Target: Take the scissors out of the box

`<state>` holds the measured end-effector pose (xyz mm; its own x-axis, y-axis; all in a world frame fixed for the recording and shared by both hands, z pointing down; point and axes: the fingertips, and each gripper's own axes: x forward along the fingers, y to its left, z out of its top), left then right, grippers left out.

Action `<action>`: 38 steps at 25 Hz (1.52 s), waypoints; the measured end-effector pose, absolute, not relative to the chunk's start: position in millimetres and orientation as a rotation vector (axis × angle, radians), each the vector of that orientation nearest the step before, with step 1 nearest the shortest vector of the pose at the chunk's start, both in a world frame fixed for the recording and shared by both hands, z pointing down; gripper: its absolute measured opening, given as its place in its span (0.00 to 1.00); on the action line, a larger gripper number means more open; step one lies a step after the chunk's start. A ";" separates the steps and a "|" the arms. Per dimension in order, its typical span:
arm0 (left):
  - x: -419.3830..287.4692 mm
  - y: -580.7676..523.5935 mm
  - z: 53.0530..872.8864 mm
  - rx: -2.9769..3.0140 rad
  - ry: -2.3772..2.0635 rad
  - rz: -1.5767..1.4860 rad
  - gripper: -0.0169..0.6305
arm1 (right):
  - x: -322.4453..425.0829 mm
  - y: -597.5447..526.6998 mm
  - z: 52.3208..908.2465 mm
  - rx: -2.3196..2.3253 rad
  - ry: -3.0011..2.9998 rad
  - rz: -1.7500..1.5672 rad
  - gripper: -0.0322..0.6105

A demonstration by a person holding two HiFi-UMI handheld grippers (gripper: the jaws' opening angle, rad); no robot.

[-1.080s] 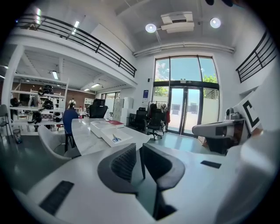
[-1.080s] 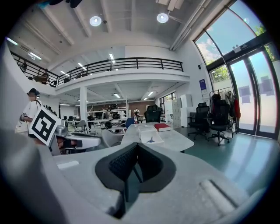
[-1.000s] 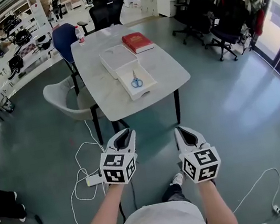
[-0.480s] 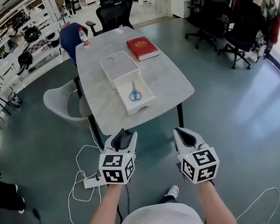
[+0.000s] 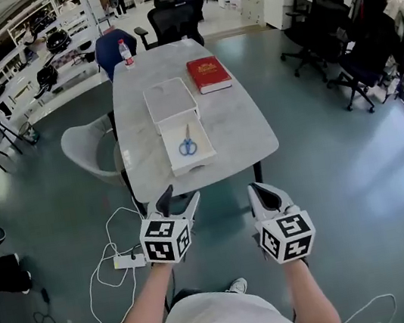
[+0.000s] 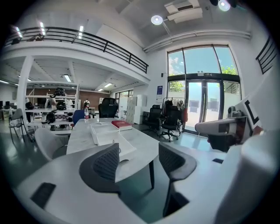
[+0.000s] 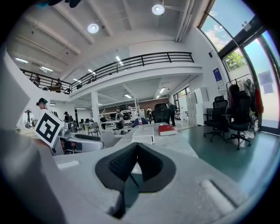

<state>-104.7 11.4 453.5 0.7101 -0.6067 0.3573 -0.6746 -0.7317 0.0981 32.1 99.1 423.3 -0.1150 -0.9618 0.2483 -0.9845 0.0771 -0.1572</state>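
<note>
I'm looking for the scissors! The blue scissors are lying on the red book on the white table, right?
Not quite. The blue scissors are lying in the open white box, not on the red book. The box and the book are both on the white table. The head view shows it.

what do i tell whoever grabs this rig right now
Left tool: jaws opening, nothing between them.
Right tool: shut, empty.
Both are short of the table, not over it.
Scissors lie in the open box near the table's front edge, with the lid just behind it.
Done: lid off.
Left: reach in, grip the scissors, lift them out.
</note>
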 end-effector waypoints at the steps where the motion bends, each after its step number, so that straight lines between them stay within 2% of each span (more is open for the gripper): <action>1: -101.2 9.6 453.8 2.691 -1.028 0.444 0.42 | 35.7 96.8 423.1 2.026 -2.252 0.438 0.06; 16: -67.3 -52.2 467.5 2.647 -1.119 0.464 0.44 | 79.5 41.9 426.7 1.956 -2.289 0.424 0.06; 38: -25.4 -228.1 526.5 2.512 -1.085 0.588 0.44 | 124.4 -171.0 437.3 1.838 -2.253 0.471 0.06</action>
<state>-25.4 -228.1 526.5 0.6226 -0.6048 0.4966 -0.7462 -0.6499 0.1440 124.4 -171.0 437.3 -0.2098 -0.9143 0.3465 -0.9765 0.1782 -0.1211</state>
